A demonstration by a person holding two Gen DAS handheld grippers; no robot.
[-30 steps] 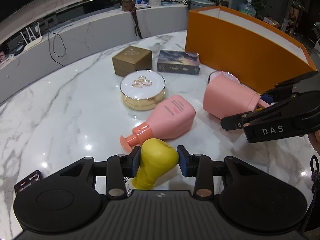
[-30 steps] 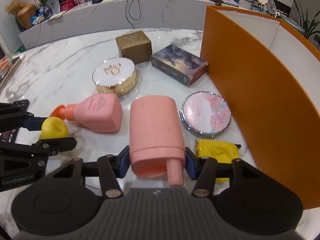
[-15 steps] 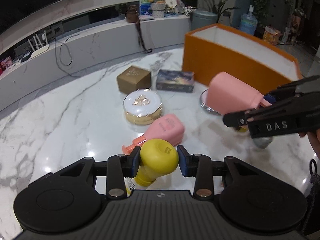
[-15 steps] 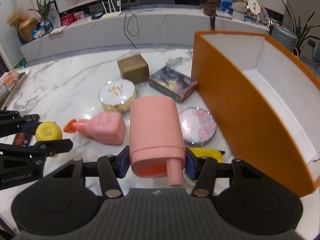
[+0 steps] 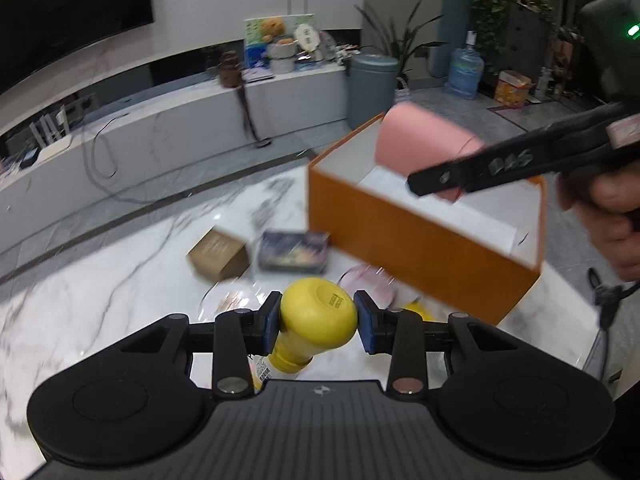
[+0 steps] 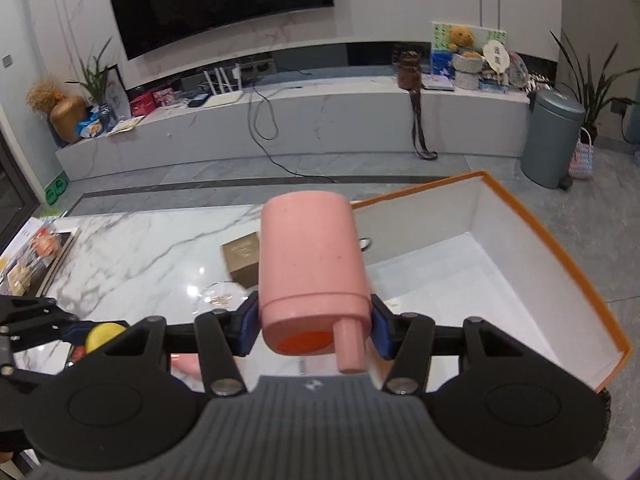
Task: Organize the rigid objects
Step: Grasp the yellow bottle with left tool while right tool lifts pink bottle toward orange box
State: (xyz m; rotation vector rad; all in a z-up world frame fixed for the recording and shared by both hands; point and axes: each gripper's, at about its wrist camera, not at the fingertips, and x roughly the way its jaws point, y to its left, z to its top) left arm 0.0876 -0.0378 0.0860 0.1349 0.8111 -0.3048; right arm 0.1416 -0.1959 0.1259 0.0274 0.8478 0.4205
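Observation:
My left gripper (image 5: 316,316) is shut on a yellow bottle (image 5: 316,316) and holds it high above the marble table (image 5: 120,280). My right gripper (image 6: 312,326) is shut on a large pink bottle (image 6: 312,256), held in the air at the near left corner of the orange box (image 6: 560,248). The box is white inside and looks empty. In the left wrist view the pink bottle (image 5: 420,148) hangs over the orange box (image 5: 420,256), with the right gripper's finger (image 5: 500,168) in front of it.
On the table lie a brown box (image 5: 218,258), a dark card box (image 5: 294,252), a round floral mirror (image 5: 368,280) and a yellow tape measure (image 5: 416,310). A book stack (image 6: 36,252) sits at the far left edge. Behind are a low counter and bin.
Both grippers have risen well above the table with their bottles. The right one has carried the pink bottle up and over toward the orange box's open top.

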